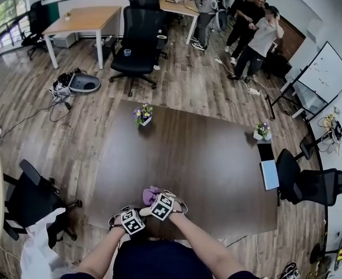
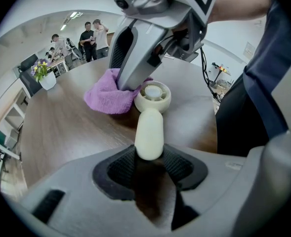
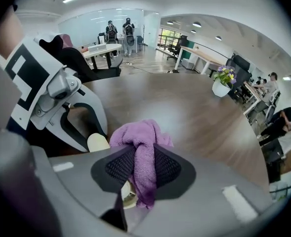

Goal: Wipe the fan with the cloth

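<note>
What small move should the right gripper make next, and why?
Probably slide the purple cloth across the head of the fan: the left gripper holds its handle, and the right gripper has the cloth against the head's edge.

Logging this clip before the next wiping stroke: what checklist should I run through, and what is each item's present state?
1. The left hand-held gripper clamps the fan by its handle: ok.
2. The right hand-held gripper grips the cloth: ok.
3. The cloth touches the fan's round head: ok, it is bunched against the side.
4. The cloth covers the head's top face: not ok, that face is bare.
5. The head rests on the table: cannot tell.
6. The flower pot is clear of the work: ok, it is far across the table.
</note>
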`<state>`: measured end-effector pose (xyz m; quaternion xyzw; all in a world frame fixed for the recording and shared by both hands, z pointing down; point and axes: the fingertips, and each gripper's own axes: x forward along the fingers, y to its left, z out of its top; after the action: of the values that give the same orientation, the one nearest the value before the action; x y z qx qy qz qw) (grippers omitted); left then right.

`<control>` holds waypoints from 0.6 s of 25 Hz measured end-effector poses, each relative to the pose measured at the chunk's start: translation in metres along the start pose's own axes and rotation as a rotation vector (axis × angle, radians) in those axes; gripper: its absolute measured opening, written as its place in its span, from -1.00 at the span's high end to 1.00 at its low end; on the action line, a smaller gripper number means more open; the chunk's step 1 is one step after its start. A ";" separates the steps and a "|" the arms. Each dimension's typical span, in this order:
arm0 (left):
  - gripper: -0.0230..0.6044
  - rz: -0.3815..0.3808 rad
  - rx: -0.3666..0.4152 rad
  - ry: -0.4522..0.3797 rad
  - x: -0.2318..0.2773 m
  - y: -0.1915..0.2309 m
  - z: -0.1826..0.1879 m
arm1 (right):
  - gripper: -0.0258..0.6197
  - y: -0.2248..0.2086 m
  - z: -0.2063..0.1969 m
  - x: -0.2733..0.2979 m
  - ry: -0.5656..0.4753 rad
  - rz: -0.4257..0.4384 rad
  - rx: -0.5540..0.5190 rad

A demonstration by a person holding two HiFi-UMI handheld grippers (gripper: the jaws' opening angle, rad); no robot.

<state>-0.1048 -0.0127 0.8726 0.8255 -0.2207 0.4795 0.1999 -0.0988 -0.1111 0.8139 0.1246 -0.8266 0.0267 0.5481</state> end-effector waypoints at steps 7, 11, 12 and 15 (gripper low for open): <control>0.38 0.000 0.004 -0.001 0.000 0.000 0.001 | 0.57 0.029 0.025 0.011 0.001 0.057 -0.036; 0.38 -0.002 0.007 0.000 0.000 0.000 0.002 | 0.57 0.046 0.026 0.014 0.004 0.088 -0.045; 0.38 -0.002 0.007 0.001 0.000 0.000 0.002 | 0.57 0.049 0.026 0.014 -0.003 0.098 -0.035; 0.38 0.000 0.003 -0.004 -0.001 0.000 0.002 | 0.57 0.057 0.025 0.011 -0.018 0.137 0.015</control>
<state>-0.1040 -0.0137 0.8710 0.8269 -0.2202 0.4780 0.1983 -0.1388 -0.0625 0.8189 0.0723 -0.8377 0.0692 0.5368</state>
